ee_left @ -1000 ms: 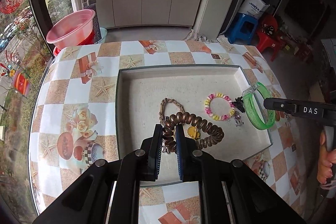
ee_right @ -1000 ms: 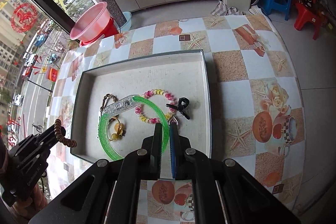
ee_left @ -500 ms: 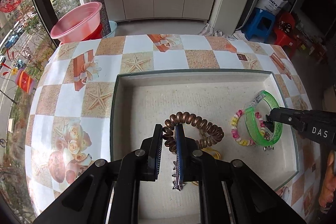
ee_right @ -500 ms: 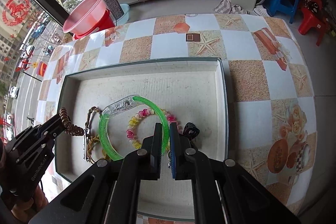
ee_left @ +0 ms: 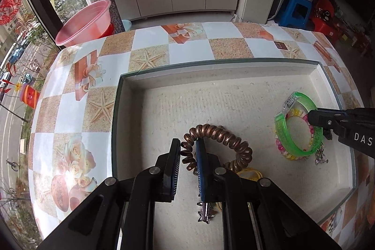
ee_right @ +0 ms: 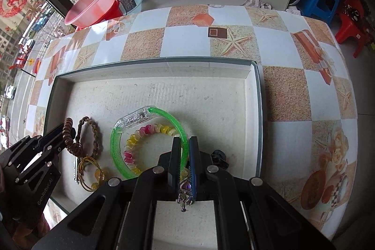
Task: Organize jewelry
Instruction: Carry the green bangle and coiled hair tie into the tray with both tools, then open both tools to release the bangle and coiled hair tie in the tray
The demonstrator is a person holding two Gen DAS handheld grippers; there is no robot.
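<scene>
My left gripper is shut on a copper spiral coil bracelet and holds it over the left part of a shallow grey-rimmed tray. My right gripper is shut on a translucent green bangle over the tray's right part; the bangle also shows in the left wrist view. A pink and yellow bead bracelet lies in the tray under the bangle. A braided brown bracelet, a gold ring bracelet and a silver charm lie in the tray.
The tray sits on a table with a checkered starfish-print cloth. A small black clip lies by my right gripper. A spiked silver piece lies under my left gripper. A pink basin stands beyond the table's far left.
Both grippers have moved forward over the tray with their bracelets, the left with the copper coil, the right with the green bangle. The tray now fills more of both views.
</scene>
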